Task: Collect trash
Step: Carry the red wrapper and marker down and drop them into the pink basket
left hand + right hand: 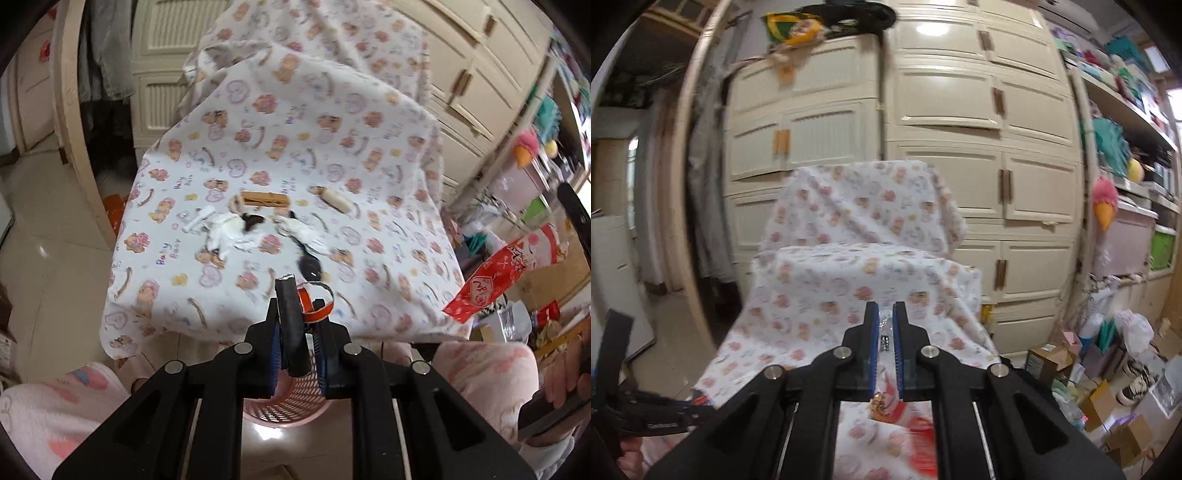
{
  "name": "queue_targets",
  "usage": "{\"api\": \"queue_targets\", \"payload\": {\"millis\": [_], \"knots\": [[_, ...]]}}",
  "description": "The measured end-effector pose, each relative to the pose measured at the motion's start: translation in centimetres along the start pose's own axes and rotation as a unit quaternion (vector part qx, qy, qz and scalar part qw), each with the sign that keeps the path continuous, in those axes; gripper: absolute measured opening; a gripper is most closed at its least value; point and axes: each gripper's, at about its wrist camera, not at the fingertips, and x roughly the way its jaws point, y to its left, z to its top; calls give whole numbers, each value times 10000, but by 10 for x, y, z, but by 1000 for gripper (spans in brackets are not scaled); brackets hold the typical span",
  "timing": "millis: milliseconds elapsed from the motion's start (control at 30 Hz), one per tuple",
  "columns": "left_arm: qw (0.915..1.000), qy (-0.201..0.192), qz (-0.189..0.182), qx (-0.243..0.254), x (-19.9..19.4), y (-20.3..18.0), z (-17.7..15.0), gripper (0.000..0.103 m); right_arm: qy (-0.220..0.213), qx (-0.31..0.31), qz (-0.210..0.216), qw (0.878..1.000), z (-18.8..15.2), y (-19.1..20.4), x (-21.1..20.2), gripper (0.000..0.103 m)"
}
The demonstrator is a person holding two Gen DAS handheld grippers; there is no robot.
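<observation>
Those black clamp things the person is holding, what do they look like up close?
Each gripper, left and right, is a matte black plastic frame with triangular cut-outs, round silver pivot pins and two straight fingers lined with ribbed blue pads. The person wears fluffy pale pink sleeves with darker pink shapes.

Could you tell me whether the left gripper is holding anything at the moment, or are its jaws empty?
Holding. The left gripper has its jaws shut on a black strip with an orange-and-white band, above the pink basket.

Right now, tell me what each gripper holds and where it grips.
Left gripper: black strip, pinched near its upper end. Right gripper: red snack wrapper, by its clear edge.
</observation>
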Motion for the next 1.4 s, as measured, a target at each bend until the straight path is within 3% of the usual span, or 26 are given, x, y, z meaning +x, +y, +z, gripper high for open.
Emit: {"api": "queue_targets", "payload": {"millis": [67, 233, 500, 633, 833, 1033, 1133, 1300, 1400], "knots": [[10000, 28, -75, 2, 0, -5, -10, 14, 107, -53, 178, 9998, -7, 9, -6, 7], [9990, 341, -222, -193, 22, 0, -36, 14, 872, 260, 959, 9912, -35, 22, 6, 7], [9938, 901, -165, -625, 50, 29, -48, 14, 2133, 968, 1884, 9537, -91, 27, 53, 7], [9902, 1195, -160, -706, 63, 36, -52, 14, 2485, 955, 1876, 9455, -114, 33, 69, 7], [9777, 1839, -208, -996, 95, 44, -67, 14, 3181, 971, 1998, 9217, -153, 50, 100, 7], [9724, 2126, -42, -959, 113, 44, -74, 14, 3579, 844, 1761, 9131, -189, 59, 119, 7], [9681, 2273, -82, -1052, 120, 47, -76, 14, 3599, 703, 1429, 9193, -200, 60, 123, 8], [9617, 2515, 0, -1091, 129, 48, -82, 14, 4099, 777, 1327, 8991, -228, 58, 136, 8], [9596, 2606, 110, -1057, 134, 48, -86, 14, 4489, 789, 1386, 8792, -243, 60, 143, 8]]}}
